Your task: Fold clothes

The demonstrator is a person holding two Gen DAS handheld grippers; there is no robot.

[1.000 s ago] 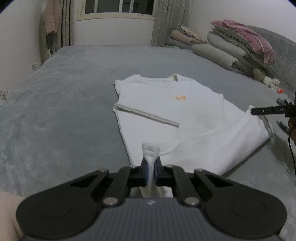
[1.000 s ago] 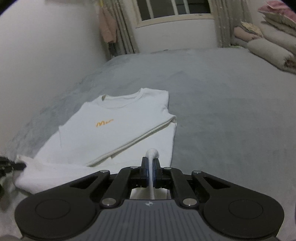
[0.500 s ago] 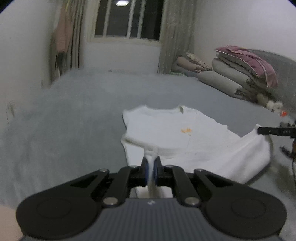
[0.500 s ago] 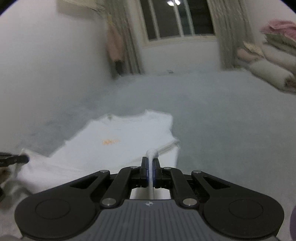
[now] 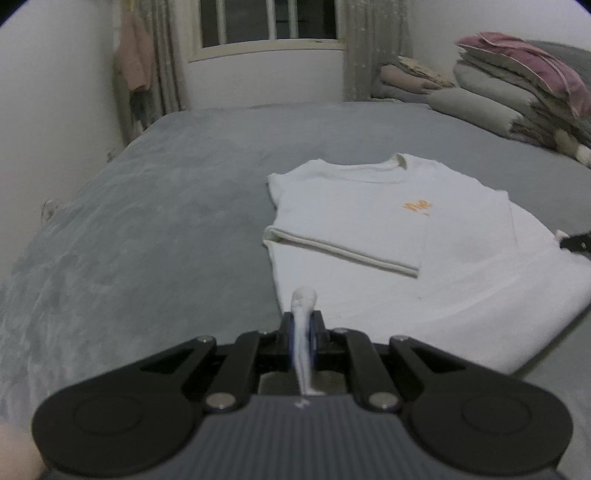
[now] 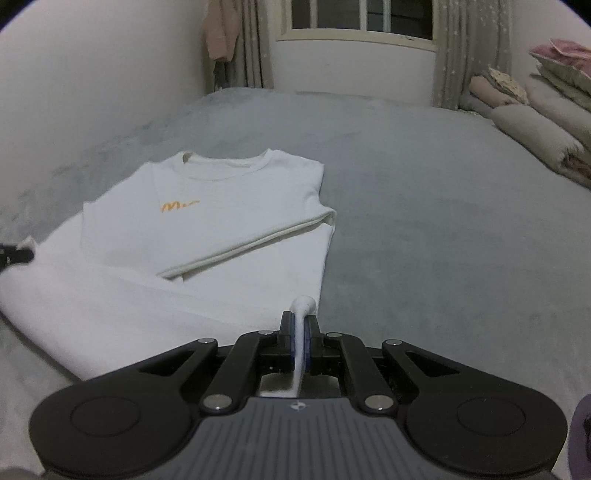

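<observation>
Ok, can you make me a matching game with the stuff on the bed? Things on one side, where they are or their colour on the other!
Things:
1. T-shirt
2. Logo
3. Bed cover
4. Folded bedding

Clues:
A. orange
B. stacked in the far right corner
C. grey, spread under everything
D. white, pinched by the left gripper and the right gripper

Pairs: 1-D, 2-A, 3-C, 4-B

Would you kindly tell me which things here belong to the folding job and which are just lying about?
In the job: white T-shirt, left gripper, right gripper, both shut on its cloth.
Lying about: stacked bedding, hanging pink garment, curtains.
</observation>
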